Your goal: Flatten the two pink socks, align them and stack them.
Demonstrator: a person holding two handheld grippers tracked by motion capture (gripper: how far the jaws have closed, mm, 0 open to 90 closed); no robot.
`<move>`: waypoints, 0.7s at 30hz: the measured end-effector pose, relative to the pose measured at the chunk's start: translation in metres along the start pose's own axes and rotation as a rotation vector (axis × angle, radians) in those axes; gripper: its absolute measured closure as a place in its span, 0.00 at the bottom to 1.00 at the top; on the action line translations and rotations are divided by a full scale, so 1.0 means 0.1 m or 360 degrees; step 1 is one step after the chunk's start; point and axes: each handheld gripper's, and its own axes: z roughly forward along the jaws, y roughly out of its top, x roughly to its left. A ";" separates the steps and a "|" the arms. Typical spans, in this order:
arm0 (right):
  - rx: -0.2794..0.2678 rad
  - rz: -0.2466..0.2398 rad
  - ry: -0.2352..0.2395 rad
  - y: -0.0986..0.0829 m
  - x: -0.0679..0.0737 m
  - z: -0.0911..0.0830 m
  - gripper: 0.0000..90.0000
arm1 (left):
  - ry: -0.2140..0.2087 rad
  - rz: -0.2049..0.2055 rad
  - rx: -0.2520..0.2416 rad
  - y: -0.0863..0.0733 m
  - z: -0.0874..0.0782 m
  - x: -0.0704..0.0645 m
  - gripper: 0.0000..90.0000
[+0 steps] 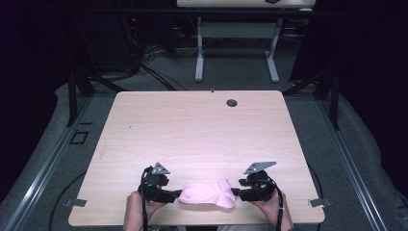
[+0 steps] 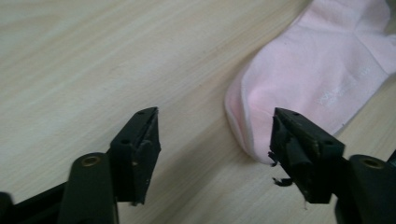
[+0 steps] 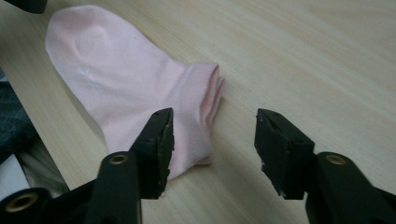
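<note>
A pale pink sock [image 1: 208,194] lies flat on the wooden table [image 1: 202,130], close to its front edge. My left gripper [image 1: 175,196] is at the sock's left end, open. In the left gripper view the rounded toe of the sock [image 2: 317,70] reaches in between the jaws of the left gripper [image 2: 215,116], near the right jaw, and nothing is gripped. My right gripper [image 1: 236,192] is open at the sock's right end. Seen from the right gripper [image 3: 215,116], the cuff of the sock [image 3: 121,79] sits partly under the left jaw, with bare wood between the tips.
A round cable hole [image 1: 232,102] sits near the table's far edge. Beyond it stands a white-legged desk [image 1: 235,29], with cables on the floor. The table's front edge [image 3: 42,126] runs just left of the sock, with dark cloth below it.
</note>
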 end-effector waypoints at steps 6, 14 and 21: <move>-0.0117 0.0013 -0.0085 0.00 -0.05 -0.18 0.26 | 0.0102 -0.0019 -0.0060 0.00 -0.19 0.10 0.23; -0.0233 0.0076 -0.0207 -0.09 -0.19 -0.39 0.14 | 0.0205 -0.0075 -0.0086 -0.11 -0.35 0.29 0.17; -0.0232 0.0136 -0.0315 -0.21 -0.35 -0.49 0.07 | 0.0287 -0.0177 -0.0090 -0.26 -0.41 0.49 0.10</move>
